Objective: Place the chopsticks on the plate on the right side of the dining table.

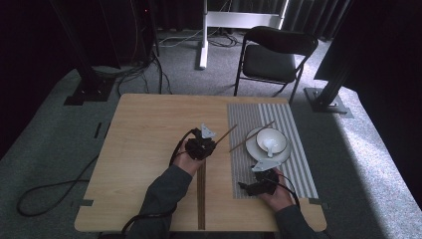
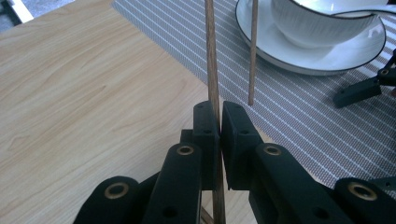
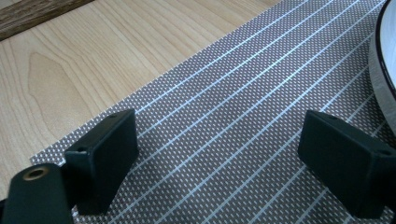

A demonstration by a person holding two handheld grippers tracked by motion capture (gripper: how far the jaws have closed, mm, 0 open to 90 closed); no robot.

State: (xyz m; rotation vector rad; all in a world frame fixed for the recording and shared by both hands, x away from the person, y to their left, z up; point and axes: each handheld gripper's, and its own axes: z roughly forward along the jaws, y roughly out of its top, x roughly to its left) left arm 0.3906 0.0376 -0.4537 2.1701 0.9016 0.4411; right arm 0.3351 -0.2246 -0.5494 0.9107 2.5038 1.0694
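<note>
Your left hand-held gripper (image 2: 218, 126) is clamped tight on one chopstick (image 2: 211, 56). The stick pokes out past the edge of the striped mat (image 2: 299, 107), near the middle of the bench (image 1: 149, 129). A second chopstick (image 2: 253, 46) lies on the mat, leaning on the plate (image 2: 280, 51) under the white bowl (image 2: 317, 23). Your right hand-held gripper (image 3: 224, 163) rests wide apart on the mat, gripping nothing.
</note>
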